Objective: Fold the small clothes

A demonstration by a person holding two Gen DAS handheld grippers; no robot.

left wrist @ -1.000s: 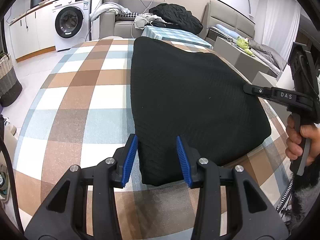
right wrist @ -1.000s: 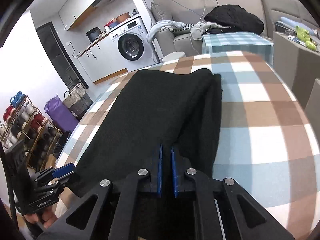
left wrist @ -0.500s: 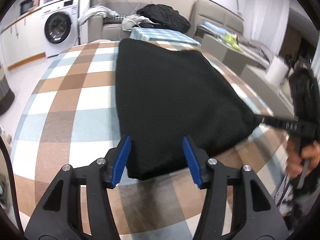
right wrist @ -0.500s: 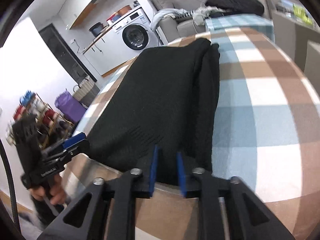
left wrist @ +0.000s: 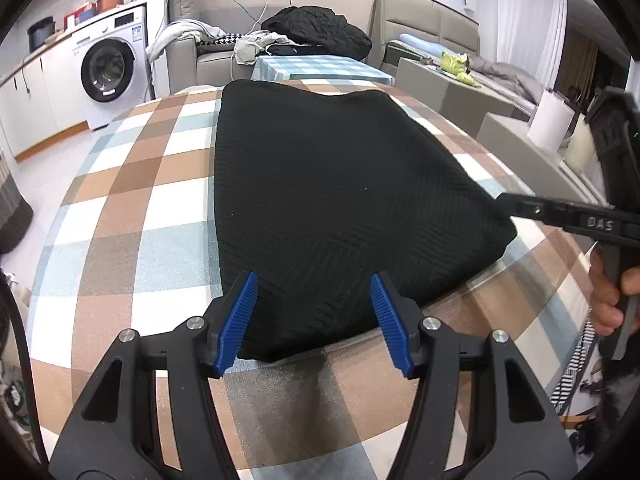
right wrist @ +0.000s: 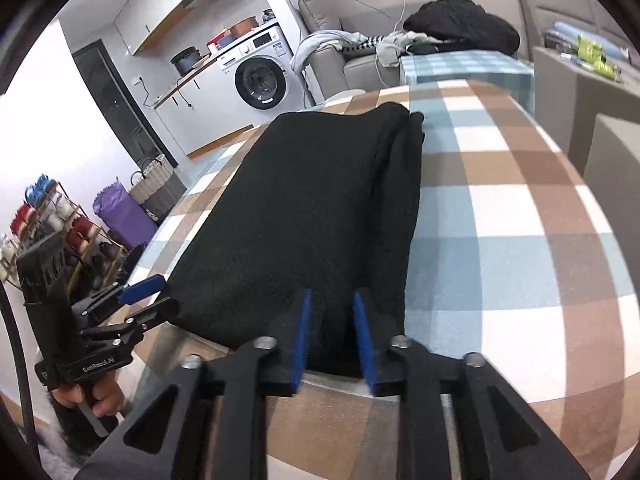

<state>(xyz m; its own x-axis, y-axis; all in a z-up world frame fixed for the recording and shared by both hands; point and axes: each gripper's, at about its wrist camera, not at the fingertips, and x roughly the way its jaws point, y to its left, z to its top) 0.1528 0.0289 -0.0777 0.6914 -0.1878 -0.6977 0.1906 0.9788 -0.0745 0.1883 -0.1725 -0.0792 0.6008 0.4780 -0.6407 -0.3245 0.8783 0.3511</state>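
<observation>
The left claw point(left wrist: 312, 316) hangs over the near edge of the surface point(left wrist: 132, 208), which is covered with a checked cloth of brown, white and pale blue. Its blue pads point(left wrist: 236, 320) stand wide apart and hold nothing; the near left corner of the black garment point(left wrist: 320, 184) lies between them, but the pads do not press it. The right claw point(right wrist: 332, 334) is at the same near edge, at the other corner of the garment. Its pads point(right wrist: 301, 336) are apart by a narrow gap, black cloth shows between them, and I cannot tell if they touch the cloth. The black garment lies flat, folded into a long shape, and its long axis runs from the near edge of the surface toward the far edge. Its near end is wider and the far end narrower in both views. In the right wrist view a folded layer point(right wrist: 404, 184) runs along the right side of the garment. Beyond the far edge stands a small table with a blue checked cloth point(left wrist: 320, 70), then a sofa with a heap of dark clothes point(left wrist: 316, 30). At the far left stands a washing machine point(left wrist: 112, 68). Woven baskets point(right wrist: 154, 188) stand on the floor; what is in them is hidden.
</observation>
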